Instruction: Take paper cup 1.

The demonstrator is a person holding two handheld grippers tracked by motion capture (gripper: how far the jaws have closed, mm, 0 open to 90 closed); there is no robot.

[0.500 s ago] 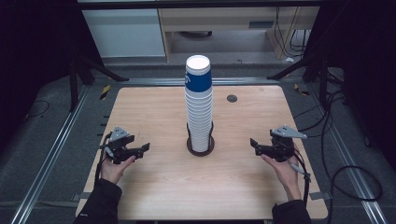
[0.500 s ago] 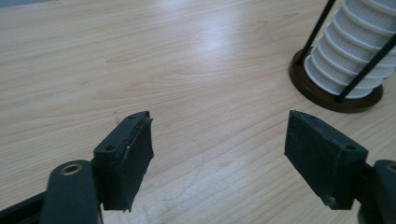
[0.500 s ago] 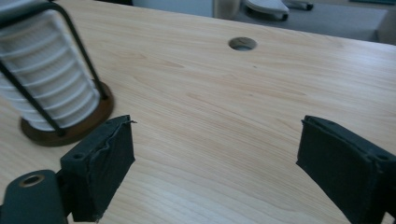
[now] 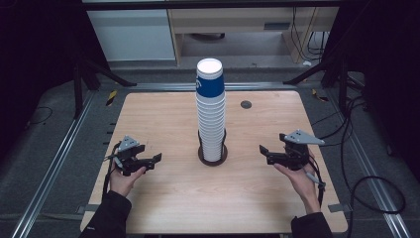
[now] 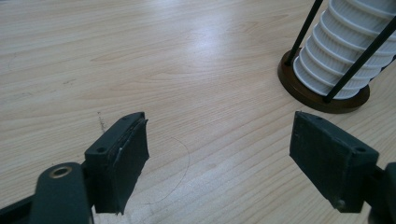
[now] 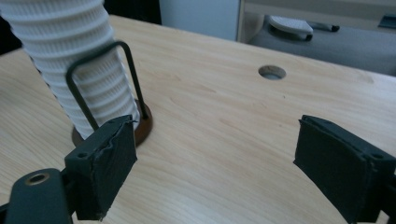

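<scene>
left gripper (image 4: 156,159) gaping wide, empty | right gripper (image 4: 264,150) gaping wide, empty | both flanking cup stack (image 4: 211,114) in holder (image 4: 213,157)

My left claw (image 4: 151,161) has moved a little toward the near edge of the table (image 4: 163,198), and it now sits slightly lower in the high view than half a second ago. My right claw (image 4: 265,151) has come a small way inward, toward the stack of cups (image 4: 210,116). I see no other change between the two moments.
</scene>
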